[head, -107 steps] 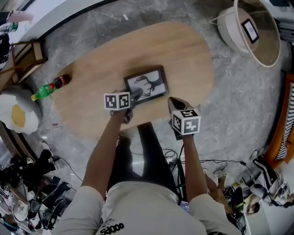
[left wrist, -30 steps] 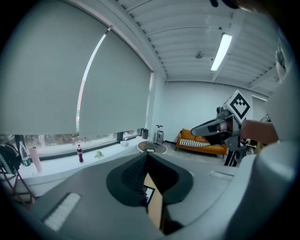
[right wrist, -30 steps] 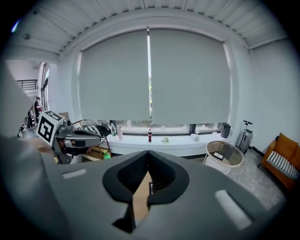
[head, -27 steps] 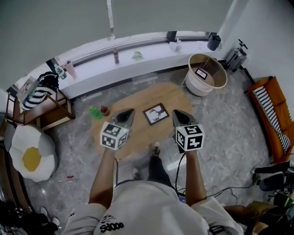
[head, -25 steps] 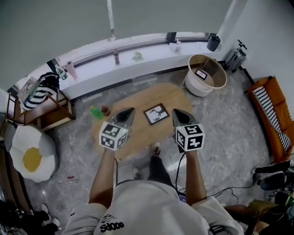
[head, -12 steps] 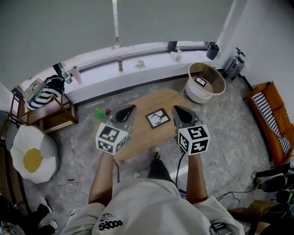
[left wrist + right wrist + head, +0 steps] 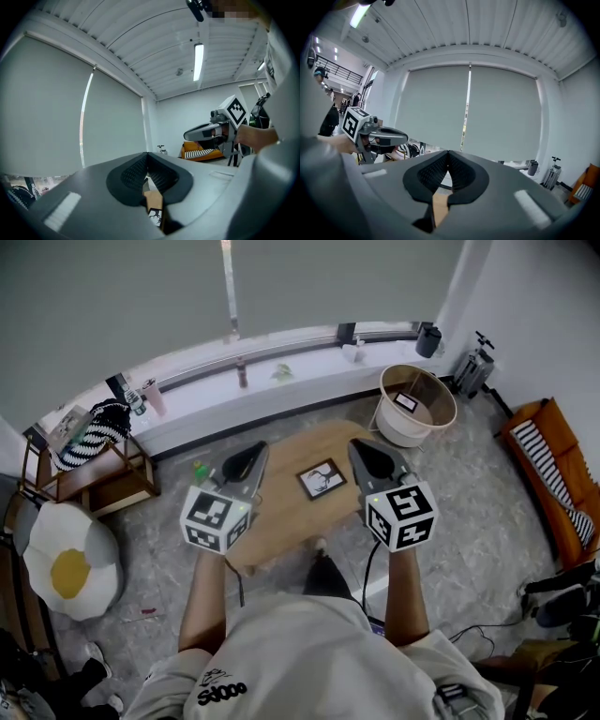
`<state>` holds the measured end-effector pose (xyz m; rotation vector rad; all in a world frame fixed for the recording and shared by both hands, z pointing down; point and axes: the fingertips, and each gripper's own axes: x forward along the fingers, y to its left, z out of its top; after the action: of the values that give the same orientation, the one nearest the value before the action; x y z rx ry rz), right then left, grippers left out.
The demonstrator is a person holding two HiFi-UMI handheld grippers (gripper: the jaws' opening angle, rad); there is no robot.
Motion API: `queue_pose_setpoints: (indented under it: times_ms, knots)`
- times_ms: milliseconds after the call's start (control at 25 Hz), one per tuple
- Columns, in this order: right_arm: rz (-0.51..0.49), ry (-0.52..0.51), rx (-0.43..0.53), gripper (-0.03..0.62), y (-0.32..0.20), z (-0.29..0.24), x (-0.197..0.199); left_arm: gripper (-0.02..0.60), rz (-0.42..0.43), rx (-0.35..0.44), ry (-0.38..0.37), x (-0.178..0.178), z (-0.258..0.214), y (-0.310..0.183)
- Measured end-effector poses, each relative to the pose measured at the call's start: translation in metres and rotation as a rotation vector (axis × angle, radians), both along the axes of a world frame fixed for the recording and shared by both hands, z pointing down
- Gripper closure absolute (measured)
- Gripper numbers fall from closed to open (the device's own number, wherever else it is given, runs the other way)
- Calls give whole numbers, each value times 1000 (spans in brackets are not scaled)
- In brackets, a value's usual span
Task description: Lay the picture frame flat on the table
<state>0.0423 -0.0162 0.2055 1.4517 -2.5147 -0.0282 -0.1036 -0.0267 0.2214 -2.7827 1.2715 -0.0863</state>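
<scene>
Already the picture frame (image 7: 322, 479), a dark-rimmed rectangle with a pale print, is seen lying flat on the oval, smooth wooden desk (image 7: 291, 521). Its long axis is skewed slightly to the desk's length. The left tongs (image 7: 247, 457) and right tongs (image 7: 362, 454) are held well above the frame, flanking it about equally, each pressed together on nothing.
</scene>
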Motion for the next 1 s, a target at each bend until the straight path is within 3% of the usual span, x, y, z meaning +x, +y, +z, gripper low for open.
queue_pose_setpoints:
  times_ms: [240, 560, 1000]
  knots:
    - [-6, 12, 26, 591, 0, -13, -6, 571, 16, 16, 38, 0, -22, 3]
    - [-12, 53, 26, 592, -1, -10, -12, 571, -5, 66, -22, -3, -27, 5]
    - [-23, 49, 3, 592, -8, 2, -12, 571, -23, 48, -42, -4, -12, -2]
